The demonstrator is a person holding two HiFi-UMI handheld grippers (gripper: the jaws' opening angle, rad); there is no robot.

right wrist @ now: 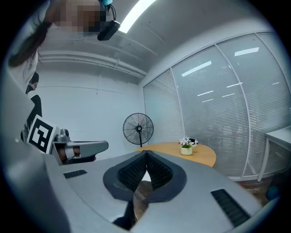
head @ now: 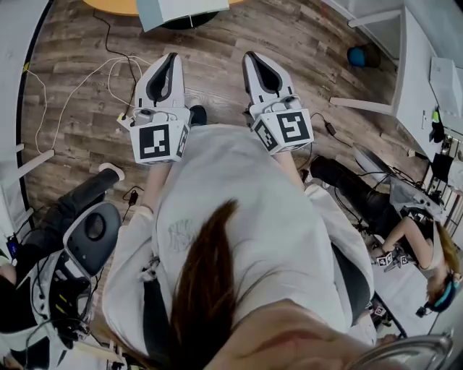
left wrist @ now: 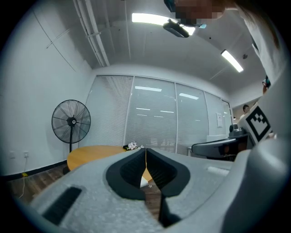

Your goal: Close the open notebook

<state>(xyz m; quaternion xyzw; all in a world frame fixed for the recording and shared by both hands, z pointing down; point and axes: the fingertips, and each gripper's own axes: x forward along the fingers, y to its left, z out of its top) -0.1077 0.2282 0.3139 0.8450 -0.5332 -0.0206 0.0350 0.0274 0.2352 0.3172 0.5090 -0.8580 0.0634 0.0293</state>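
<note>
Your left tool and right tool, both pressed together and empty, face the worktop at 12 o'clock; notebook unclear.

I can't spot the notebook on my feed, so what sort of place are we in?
Most likely an office meeting room: a wall of glass panels with blinds, a round wooden table carrying a small potted flower, and a pedestal fan on wood-look flooring.

Standing fan by blinds, round wooden table with potted flowers, wood-plank floor
</note>
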